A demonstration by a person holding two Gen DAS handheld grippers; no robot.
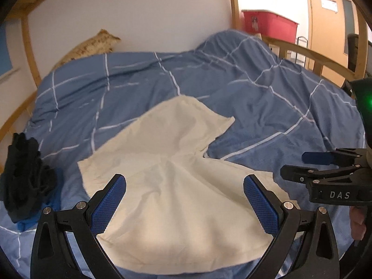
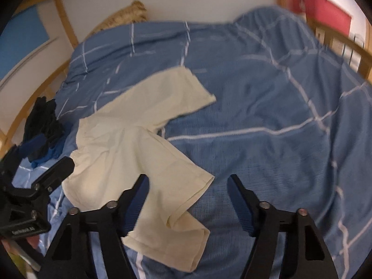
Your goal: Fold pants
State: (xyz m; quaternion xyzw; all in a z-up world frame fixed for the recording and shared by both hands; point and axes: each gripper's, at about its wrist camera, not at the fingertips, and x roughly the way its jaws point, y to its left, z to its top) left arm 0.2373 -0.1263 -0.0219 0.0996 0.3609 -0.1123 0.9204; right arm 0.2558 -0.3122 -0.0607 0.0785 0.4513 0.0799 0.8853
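Cream short pants lie spread on the blue checked duvet. One leg points away toward the wall. The other leg lies near me, and in the right wrist view its hem is folded under at the near end. My left gripper is open and empty, hovering over the near part of the pants. My right gripper is open and empty, above the near leg's edge and the duvet. The right gripper also shows at the right edge of the left wrist view, and the left gripper at the left edge of the right wrist view.
A pile of black and blue clothes lies at the left of the bed. A patterned pillow leans on the white wall. A wooden bed frame surrounds the mattress. A red bin stands beyond the far right corner.
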